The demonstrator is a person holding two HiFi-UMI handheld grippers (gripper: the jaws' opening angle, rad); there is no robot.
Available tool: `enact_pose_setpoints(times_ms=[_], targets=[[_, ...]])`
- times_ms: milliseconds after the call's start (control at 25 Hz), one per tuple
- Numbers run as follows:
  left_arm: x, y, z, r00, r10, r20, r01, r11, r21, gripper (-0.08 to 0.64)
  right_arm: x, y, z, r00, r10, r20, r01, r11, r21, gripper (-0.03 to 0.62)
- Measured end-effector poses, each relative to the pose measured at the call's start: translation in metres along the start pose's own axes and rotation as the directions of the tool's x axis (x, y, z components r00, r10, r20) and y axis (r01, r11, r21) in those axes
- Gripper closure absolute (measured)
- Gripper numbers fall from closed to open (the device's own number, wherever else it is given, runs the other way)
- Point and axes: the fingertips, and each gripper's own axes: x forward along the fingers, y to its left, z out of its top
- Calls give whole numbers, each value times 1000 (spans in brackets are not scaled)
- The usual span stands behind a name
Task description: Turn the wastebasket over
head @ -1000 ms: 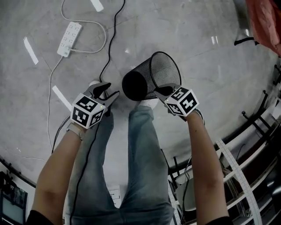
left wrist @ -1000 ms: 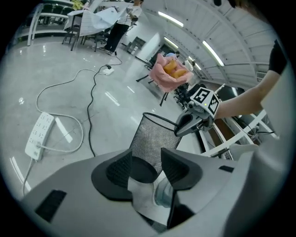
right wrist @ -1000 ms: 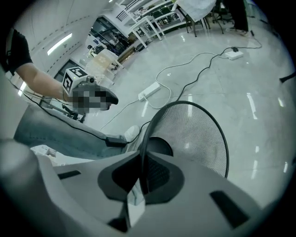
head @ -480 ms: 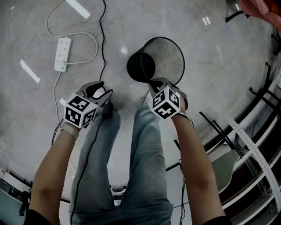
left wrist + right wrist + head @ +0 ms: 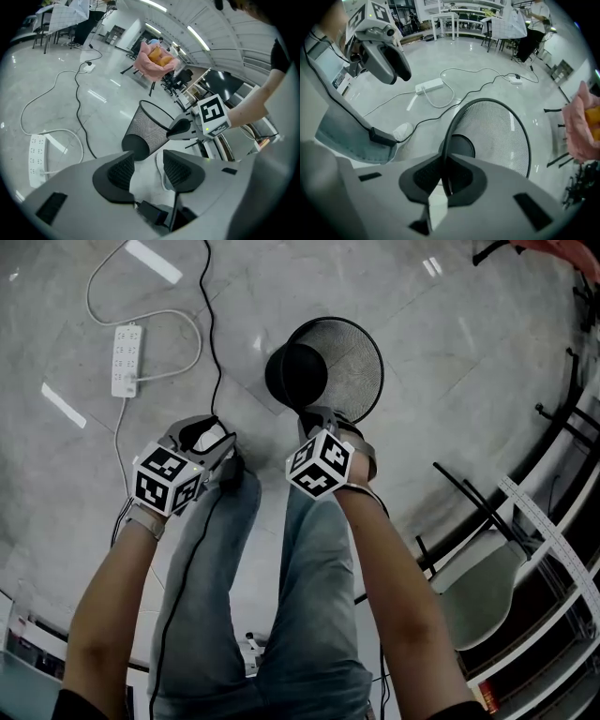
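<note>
The wastebasket (image 5: 349,364) is black wire mesh with a solid dark base (image 5: 296,374). It is tipped so its round mouth faces up at me in the head view. My right gripper (image 5: 315,418) points down and is shut on the near edge of its rim; the thin rim wire runs between the pads in the right gripper view, where the gripper (image 5: 446,177) sits below the mesh wall (image 5: 499,133). My left gripper (image 5: 221,435) hovers open and empty to the left, over a shoe. In the left gripper view, the basket (image 5: 146,127) lies beyond the spread jaws (image 5: 147,168).
The person's jeans-clad legs (image 5: 309,577) stand right below the grippers. A white power strip (image 5: 125,360) with its cable and a black cable (image 5: 212,343) lie on the grey floor at upper left. Chairs and frames (image 5: 487,587) crowd the right side.
The basket has swung from lying on its side to mouth-up, held by the right gripper, which shifted left and toward the legs. The left gripper stayed put, still open.
</note>
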Motion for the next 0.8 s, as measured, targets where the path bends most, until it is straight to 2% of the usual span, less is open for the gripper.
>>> enact_pose_setpoints(times_ms=[280,600,800], targets=[[-5,2,-14,1000,3,-14,-3,1000,0,364,18,34,-1,1000,3,-18,-3,1000,12,565],[-6,-3,-20,1000,-5,-15,5,1000,-1,364,32,54,-9,999,7,-49,-7,1000,4,561],[-7,-3,-20,1000,3,0,-3,1000,-8,364,40,67,-13,996,44,-73,-42,999,31,552]])
